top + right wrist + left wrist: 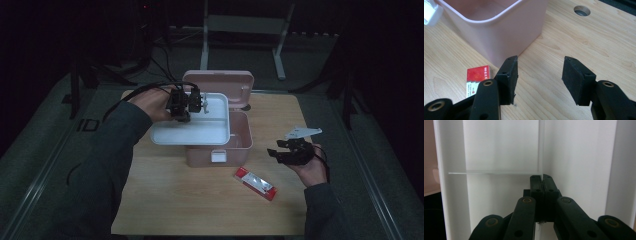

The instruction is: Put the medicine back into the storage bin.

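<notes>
White tray insert [200, 132], a shallow compartment tray with thin dividers, sits across the top of an open pink storage box [239, 131] at the centre of the high view, overhanging the box's left edge. The left tool [191, 104] comes in from the upper left of the tray, its jaws clenched on one of the tray's thin upright dividers; in the left gripper view the two black jaws [541, 185] meet tight on the divider's edge, with white tray walls rising on both sides. The box's lid [218, 80] stands open behind the tray, and a white latch [218, 156] shows on the box's front wall.

At the right of the high view the right tool [287, 151] rests low over the pale wooden surface [185, 200], well apart from the box, with its jaws released and nothing between them. In the right gripper view those jaws [539, 75] stand wide over bare wood, the pink box's corner [506, 27] just beyond them in the upper left of the frame. A red and white packet [255, 183] lies flat on the surface below the box's right front corner, between the box and the right hand [312, 170].
</notes>
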